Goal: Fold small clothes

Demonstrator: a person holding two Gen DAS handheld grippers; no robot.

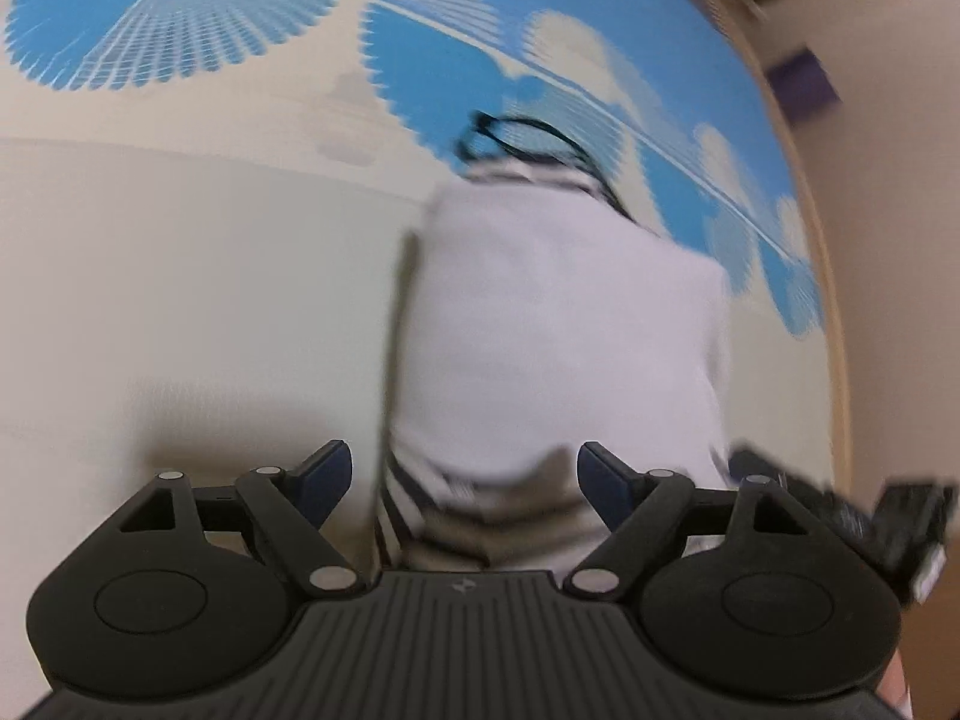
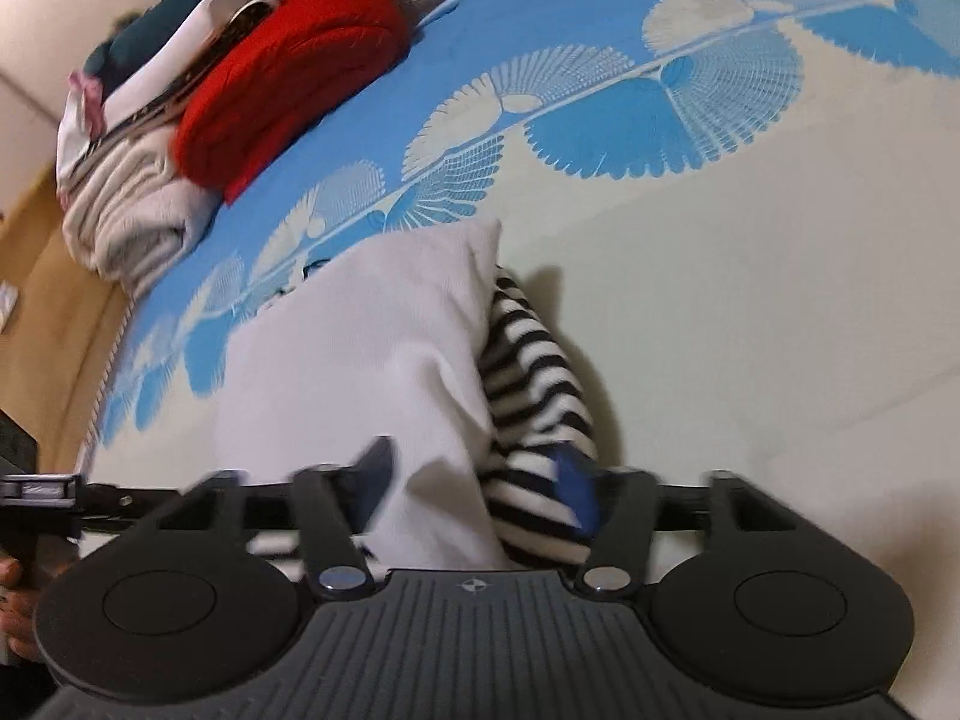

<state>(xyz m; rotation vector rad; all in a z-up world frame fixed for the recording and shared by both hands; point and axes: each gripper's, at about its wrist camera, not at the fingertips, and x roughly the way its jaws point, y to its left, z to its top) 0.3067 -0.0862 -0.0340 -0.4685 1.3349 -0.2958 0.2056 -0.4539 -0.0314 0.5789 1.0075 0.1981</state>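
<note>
Both sets of fingers were spread wide with nothing pinched. The left gripper (image 1: pixel 462 474) hung over the near end of the garment, its blue pads either side of the cloth, no squeeze on it that I could see. The right gripper (image 2: pixel 477 480) was also released: one pad sat blurred above the white part, the other just over the striped bit, and I couldn't tell whether it brushed the cloth.

The thing being folded was a small white garment (image 2: pixel 360 348) with a black-and-white striped sleeve (image 2: pixel 528 384) sticking out along one side and a thin black cord (image 1: pixel 528 138) looping out at the far end. It lay on a bed sheet (image 2: pixel 750 300) that was cream with blue fan shapes, roughly in the middle of the cream area, already looking like a narrow bundle.

Off in the far corner sat a pile of folded clothes (image 2: pixel 138 204) with a red item (image 2: pixel 300 78) on top, well apart from the work.

My guess is they were between folds. To do the next one neatly I'd tuck that sleeve under the white panel first, grab both near corners low and evenly, and lift together so the bundle doesn't skew. The cord could snag, so keep the pads clear.
</note>
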